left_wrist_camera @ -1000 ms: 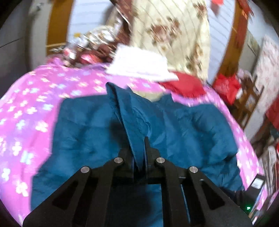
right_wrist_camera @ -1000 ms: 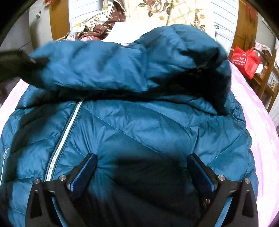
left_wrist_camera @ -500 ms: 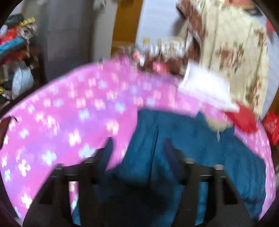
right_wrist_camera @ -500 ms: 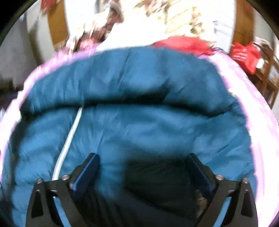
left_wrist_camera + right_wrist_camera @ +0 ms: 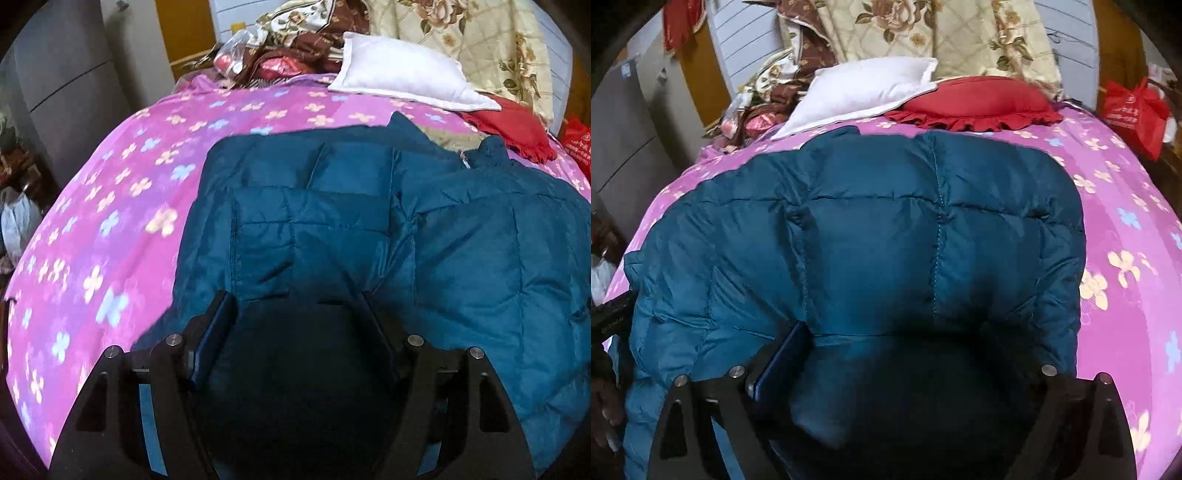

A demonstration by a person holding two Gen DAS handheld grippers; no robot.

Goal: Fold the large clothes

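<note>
A teal quilted down jacket (image 5: 388,229) lies on the pink flowered bedspread (image 5: 110,206). A sleeve or flap is folded over its body. My left gripper (image 5: 297,306) is open and empty, with its jaws wide apart just above the jacket's left part. In the right wrist view the jacket (image 5: 886,236) fills the middle. My right gripper (image 5: 897,339) is open and empty, close above the puffy fabric; its right finger is mostly hidden by the jacket. The left gripper's edge shows at the far left of that view (image 5: 613,314).
A white pillow (image 5: 402,74) and a red frilled cushion (image 5: 975,99) lie at the head of the bed, with a floral quilt (image 5: 942,33) behind. A red bag (image 5: 1134,110) stands at the right. A grey cabinet (image 5: 62,85) stands left of the bed.
My left gripper has let go of the jacket fold it held and opened wide. The lifted part of the jacket now lies flat, folded over. Both cameras swung and settled.
</note>
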